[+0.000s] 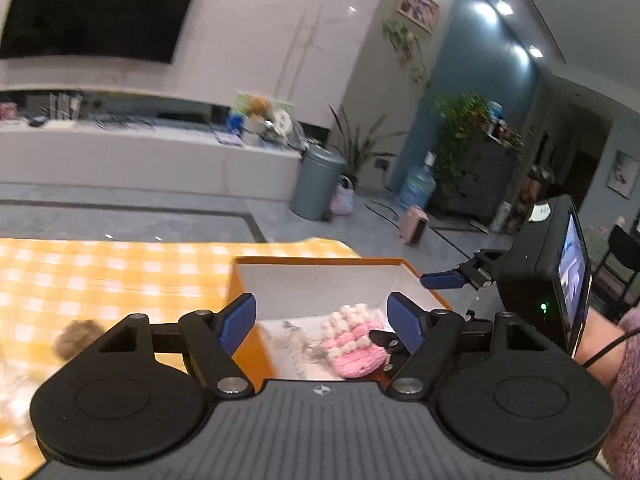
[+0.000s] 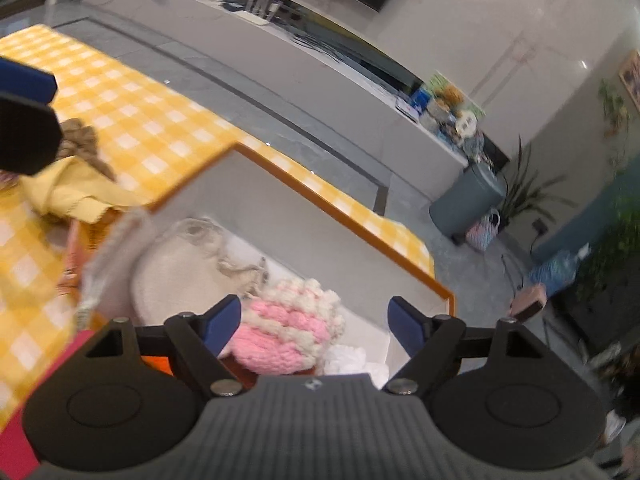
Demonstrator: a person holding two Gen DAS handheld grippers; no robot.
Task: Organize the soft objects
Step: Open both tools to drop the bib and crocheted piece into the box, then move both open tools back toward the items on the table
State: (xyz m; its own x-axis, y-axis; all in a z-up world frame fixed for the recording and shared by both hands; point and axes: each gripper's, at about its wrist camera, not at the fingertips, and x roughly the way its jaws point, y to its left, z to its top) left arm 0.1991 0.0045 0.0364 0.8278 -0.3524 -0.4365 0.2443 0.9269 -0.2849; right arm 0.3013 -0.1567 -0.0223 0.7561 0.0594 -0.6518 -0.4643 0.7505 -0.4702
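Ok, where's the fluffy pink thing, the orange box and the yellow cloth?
fluffy pink thing [image 2: 280, 332], right wrist view, on its pink knitted middle.
orange box [image 1: 320, 261], left wrist view, on its far rim.
yellow cloth [image 2: 76, 192], right wrist view, on its crumpled middle.

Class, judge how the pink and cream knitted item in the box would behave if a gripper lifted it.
The pink and cream knitted item looks chunky and loosely looped, so it would probably squash and sag. Its fluffy yarn suggests lightness; loops might snag.
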